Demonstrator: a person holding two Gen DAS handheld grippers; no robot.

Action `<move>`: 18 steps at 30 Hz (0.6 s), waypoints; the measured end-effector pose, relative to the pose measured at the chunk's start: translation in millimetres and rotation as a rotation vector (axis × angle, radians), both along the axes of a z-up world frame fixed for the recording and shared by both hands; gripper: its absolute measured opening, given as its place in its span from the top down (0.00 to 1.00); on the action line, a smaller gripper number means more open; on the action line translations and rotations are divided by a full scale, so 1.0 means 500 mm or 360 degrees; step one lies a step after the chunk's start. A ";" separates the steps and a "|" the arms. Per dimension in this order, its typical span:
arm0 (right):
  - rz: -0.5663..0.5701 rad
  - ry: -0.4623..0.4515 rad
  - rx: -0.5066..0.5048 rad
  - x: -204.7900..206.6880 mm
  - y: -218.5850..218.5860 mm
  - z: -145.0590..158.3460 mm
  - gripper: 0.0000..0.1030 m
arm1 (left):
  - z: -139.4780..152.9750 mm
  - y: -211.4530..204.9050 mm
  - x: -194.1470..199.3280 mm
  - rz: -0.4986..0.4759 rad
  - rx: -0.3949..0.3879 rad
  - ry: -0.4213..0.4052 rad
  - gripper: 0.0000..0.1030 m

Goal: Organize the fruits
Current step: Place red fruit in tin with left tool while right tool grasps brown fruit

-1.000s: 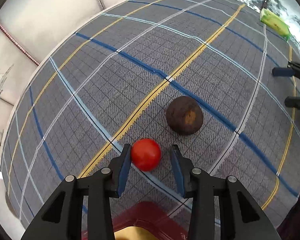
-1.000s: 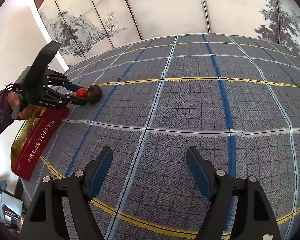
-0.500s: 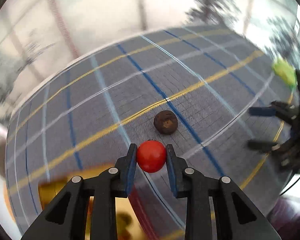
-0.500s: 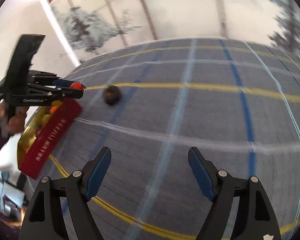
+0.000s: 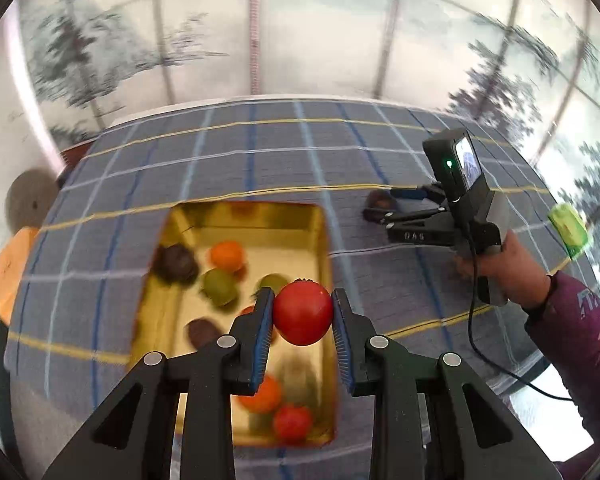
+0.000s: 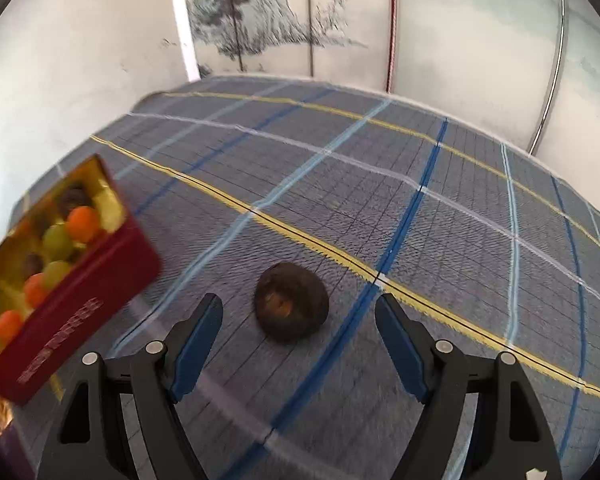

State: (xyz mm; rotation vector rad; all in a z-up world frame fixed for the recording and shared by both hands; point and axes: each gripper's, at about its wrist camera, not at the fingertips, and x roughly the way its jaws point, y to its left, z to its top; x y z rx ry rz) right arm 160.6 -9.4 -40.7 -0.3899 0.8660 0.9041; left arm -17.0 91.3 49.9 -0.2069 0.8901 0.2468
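Observation:
My left gripper (image 5: 302, 314) is shut on a red tomato (image 5: 303, 312) and holds it above the gold-lined red tin (image 5: 324, 240), which holds several orange, green, red and dark fruits. The tin also shows in the right wrist view (image 6: 112, 264) at the left. My right gripper (image 6: 298, 320) is open, its fingers on either side of a dark brown round fruit (image 6: 291, 301) lying on the plaid cloth. In the left wrist view the right gripper (image 5: 384, 206) sits at the right, around that dark fruit (image 5: 380, 199).
A plaid grey tablecloth (image 6: 420, 208) covers the table. A green object (image 5: 568, 230) lies at the far right edge. An orange disc (image 5: 10, 268) sits at the left edge. Painted screens stand behind the table.
My left gripper closed on the tomato, lifted it and carried it over the tin. My right gripper moved left across the cloth up to the dark fruit, still open.

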 end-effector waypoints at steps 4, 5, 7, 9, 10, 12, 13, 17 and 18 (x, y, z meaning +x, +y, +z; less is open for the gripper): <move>-0.0034 0.0023 -0.0041 0.006 0.011 -0.007 0.65 | -0.008 0.040 -0.056 0.0144 -0.0010 -0.0032 0.71; -0.0043 0.0043 -0.0019 0.001 0.002 -0.004 0.66 | -0.012 0.051 -0.069 0.0172 -0.0018 -0.0039 0.71; -0.0092 -0.0005 0.0019 -0.024 -0.031 0.010 0.66 | -0.023 0.067 -0.086 0.0216 -0.0029 -0.0048 0.71; -0.0174 0.0002 0.0097 -0.048 -0.085 0.026 0.66 | -0.036 0.072 -0.099 0.0241 0.0007 -0.0054 0.71; -0.0222 -0.0008 0.0114 -0.056 -0.108 0.032 0.66 | -0.046 0.072 -0.106 0.0243 0.0028 -0.0053 0.71; -0.0327 -0.0008 0.0138 -0.070 -0.160 0.036 0.66 | -0.060 0.072 -0.111 0.0246 0.0051 -0.0054 0.71; -0.0375 -0.0009 0.0140 -0.075 -0.184 0.036 0.65 | -0.066 0.071 -0.112 0.0248 0.0054 -0.0052 0.71; -0.0487 -0.0022 0.0081 -0.091 -0.241 0.023 0.65 | -0.090 0.066 -0.121 0.0252 0.0067 -0.0053 0.71; -0.0504 -0.0014 0.0077 -0.093 -0.248 0.020 0.66 | -0.096 0.066 -0.121 0.0250 0.0070 -0.0045 0.71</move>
